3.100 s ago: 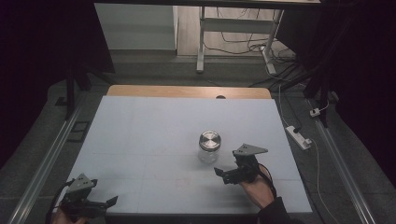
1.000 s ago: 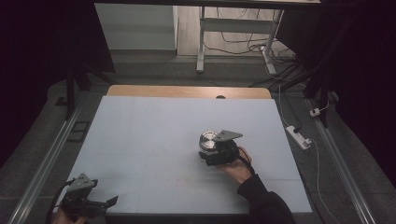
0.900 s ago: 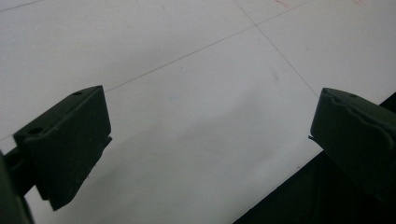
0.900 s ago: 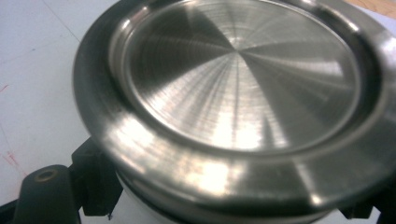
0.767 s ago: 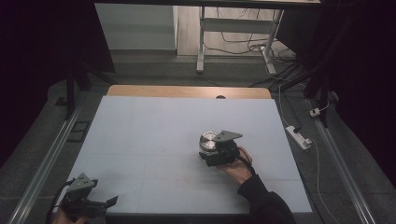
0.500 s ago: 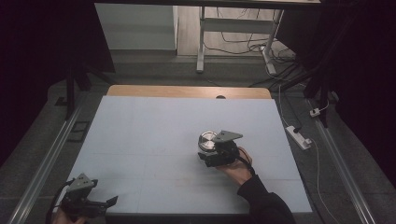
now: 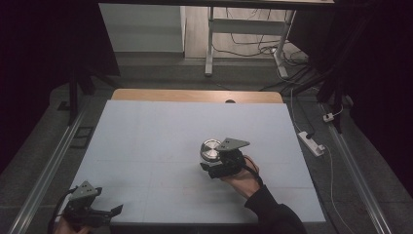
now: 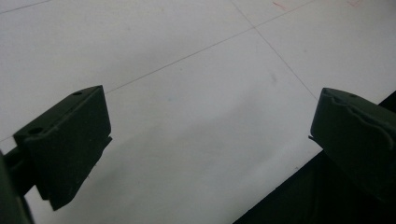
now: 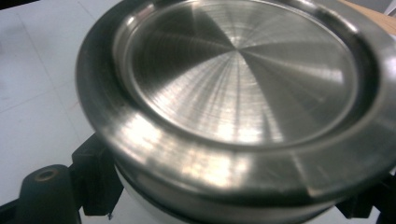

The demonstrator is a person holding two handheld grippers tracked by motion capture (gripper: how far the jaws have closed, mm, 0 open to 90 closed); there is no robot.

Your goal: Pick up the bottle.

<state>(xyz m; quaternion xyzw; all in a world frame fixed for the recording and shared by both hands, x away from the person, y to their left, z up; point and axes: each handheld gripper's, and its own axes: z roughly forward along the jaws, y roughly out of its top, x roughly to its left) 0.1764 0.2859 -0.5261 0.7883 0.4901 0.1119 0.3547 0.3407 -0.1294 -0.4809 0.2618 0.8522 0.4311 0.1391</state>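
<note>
Reaching in from the table's near edge, the right gripper (image 7: 219, 163) has its jaws either side of a jar with a brushed metal lid (image 7: 211, 149), just below the lid's rim; whether they press it I cannot tell. The jar stands near the middle of the table (image 7: 146, 131). The left gripper (image 7: 104, 213) rests at the near left corner, jaws spread wide.
</note>
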